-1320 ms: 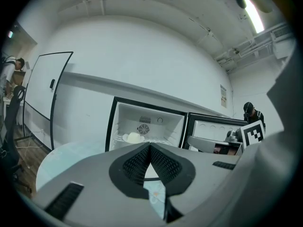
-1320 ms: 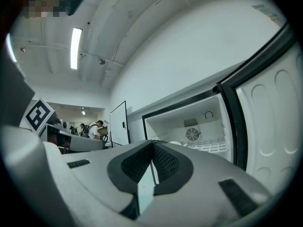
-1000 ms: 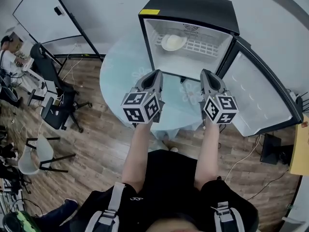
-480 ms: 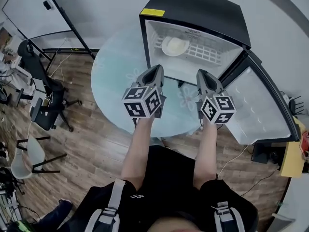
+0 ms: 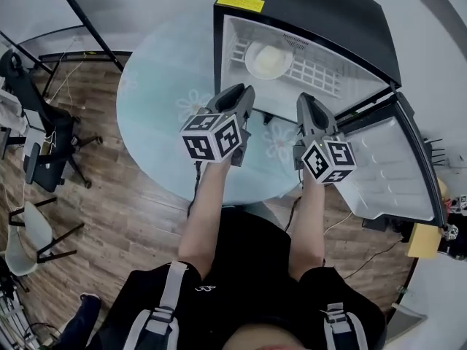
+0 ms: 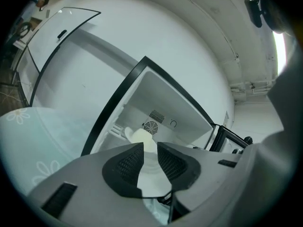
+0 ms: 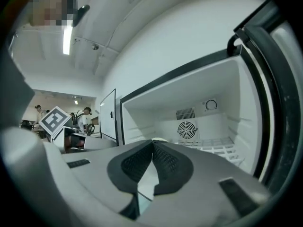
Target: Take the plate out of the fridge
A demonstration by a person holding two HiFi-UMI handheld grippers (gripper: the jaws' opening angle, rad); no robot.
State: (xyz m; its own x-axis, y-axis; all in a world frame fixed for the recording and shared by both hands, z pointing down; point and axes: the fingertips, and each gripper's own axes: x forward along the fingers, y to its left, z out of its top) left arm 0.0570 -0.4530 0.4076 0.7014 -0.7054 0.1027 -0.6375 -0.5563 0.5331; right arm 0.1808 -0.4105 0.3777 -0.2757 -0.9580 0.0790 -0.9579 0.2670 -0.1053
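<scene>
A small black fridge [image 5: 321, 6] stands on the round glass table [image 5: 157, 115] with its door [image 5: 390, 170] swung wide to the right. A white plate [image 5: 268, 60] lies on the wire shelf [image 5: 321, 75] inside, at its left; the same plate [image 6: 140, 137] shows beyond the jaws in the left gripper view. My left gripper [image 5: 245, 97] hovers just in front of the fridge opening, its jaws opening with nothing between them. My right gripper [image 5: 307, 105] hangs beside it, shut and empty, pointing into the fridge [image 7: 203, 122].
Office chairs [image 5: 40, 159] stand on the wooden floor to the left. A glass partition [image 6: 52, 46] rises behind the table. People sit in the far room in the right gripper view. The open door blocks the table's right side.
Both grippers have moved forward to the fridge opening. The view has tilted, so the fridge sits nearer and higher in the frame.
</scene>
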